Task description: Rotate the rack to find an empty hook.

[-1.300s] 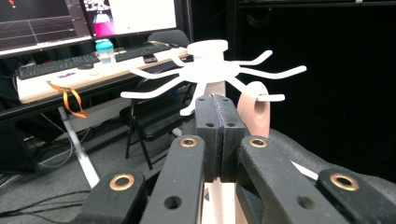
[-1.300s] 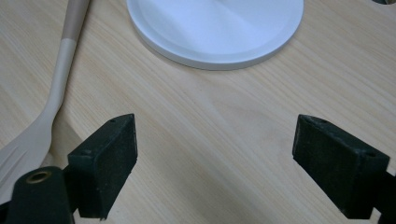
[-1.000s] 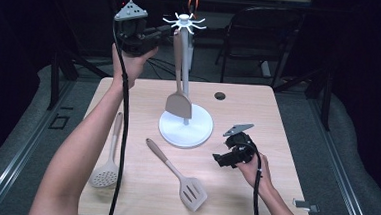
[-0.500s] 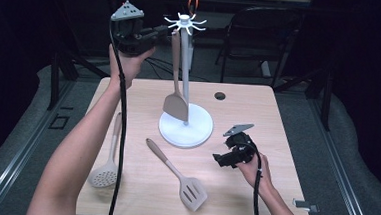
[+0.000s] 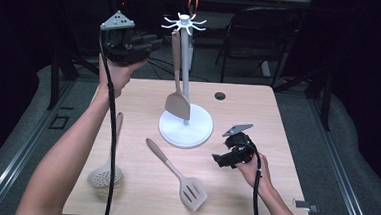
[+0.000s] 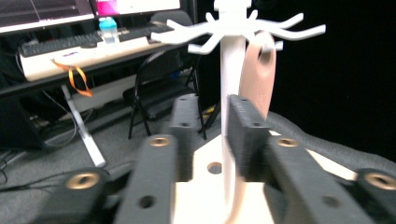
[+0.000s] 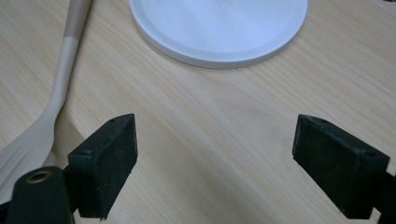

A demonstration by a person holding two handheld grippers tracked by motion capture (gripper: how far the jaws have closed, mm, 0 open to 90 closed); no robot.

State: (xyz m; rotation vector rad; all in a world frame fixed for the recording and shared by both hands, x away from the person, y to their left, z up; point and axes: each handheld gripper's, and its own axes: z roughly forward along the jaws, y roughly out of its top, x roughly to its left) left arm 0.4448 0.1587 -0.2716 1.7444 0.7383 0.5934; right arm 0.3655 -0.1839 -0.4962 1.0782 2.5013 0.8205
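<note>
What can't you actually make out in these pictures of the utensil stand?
- Hanging spatula, left gripper view: its blade is hidden behind the left gripper, whose jaws have just been opening with nothing between them.
- Stand's base, right gripper view: its far part is cut off by the top edge.
- Slotted spoon, high view: the cable and forearm cover part of its handle.

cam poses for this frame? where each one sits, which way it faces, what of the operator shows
High view: above the person's side, looking forward and down on the table; both forearms show.
Left gripper view: on the raised left gripper, facing the rack with its hung spatula.
Right gripper view: on the right gripper, low, looking down.
Shared: all show the rack.
</note>
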